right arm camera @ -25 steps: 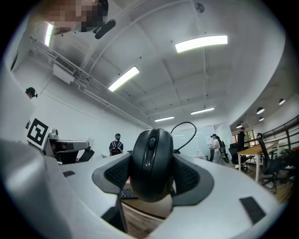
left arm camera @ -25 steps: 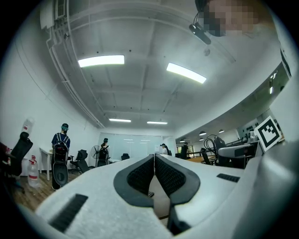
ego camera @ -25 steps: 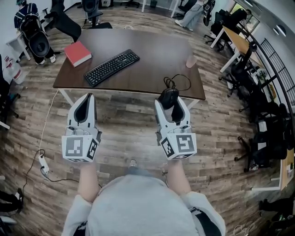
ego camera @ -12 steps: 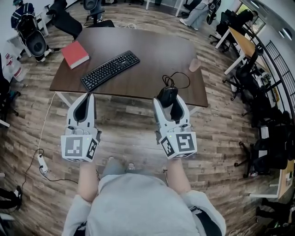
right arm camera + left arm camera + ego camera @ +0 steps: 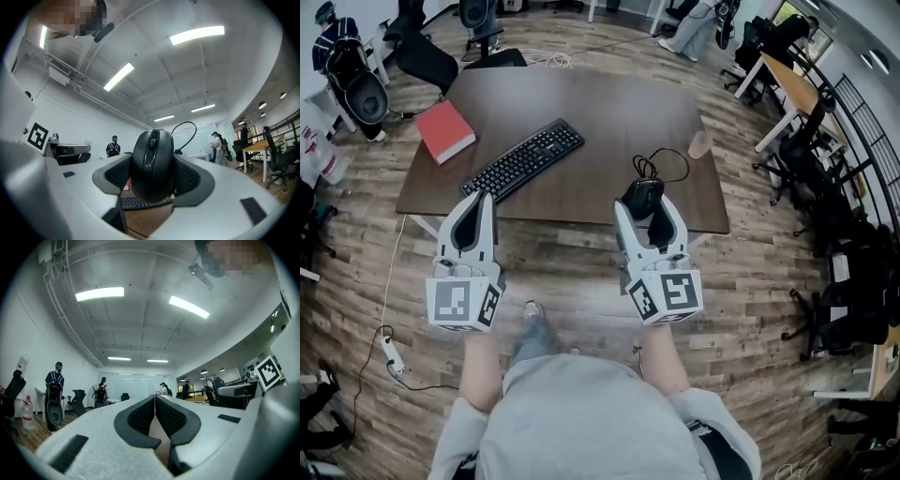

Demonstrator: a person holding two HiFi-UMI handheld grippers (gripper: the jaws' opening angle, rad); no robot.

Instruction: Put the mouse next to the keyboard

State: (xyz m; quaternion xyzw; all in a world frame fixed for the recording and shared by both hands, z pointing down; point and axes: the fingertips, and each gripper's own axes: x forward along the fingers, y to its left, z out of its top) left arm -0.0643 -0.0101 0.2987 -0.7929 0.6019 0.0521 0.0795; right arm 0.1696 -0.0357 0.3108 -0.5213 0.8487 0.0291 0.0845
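A black wired mouse (image 5: 642,197) is clamped between the jaws of my right gripper (image 5: 643,208), held at the near edge of the brown table (image 5: 609,103); its cable (image 5: 661,165) trails onto the tabletop. In the right gripper view the mouse (image 5: 153,163) fills the jaws. The black keyboard (image 5: 522,159) lies diagonally on the table's left half, also seen as a strip below the mouse as keyboard (image 5: 140,202). My left gripper (image 5: 473,214) hangs shut and empty over the floor near the table's front left edge; left gripper (image 5: 155,405) pads touch.
A red book (image 5: 444,130) lies at the table's left end and a pink cup (image 5: 700,145) near its right edge. Office chairs (image 5: 422,58) stand to the left and behind, more desks (image 5: 787,80) to the right. Wooden floor lies between me and the table.
The table has drawn slightly closer and shifted in view as I step forward. Both grippers keep their pose, the mouse still held.
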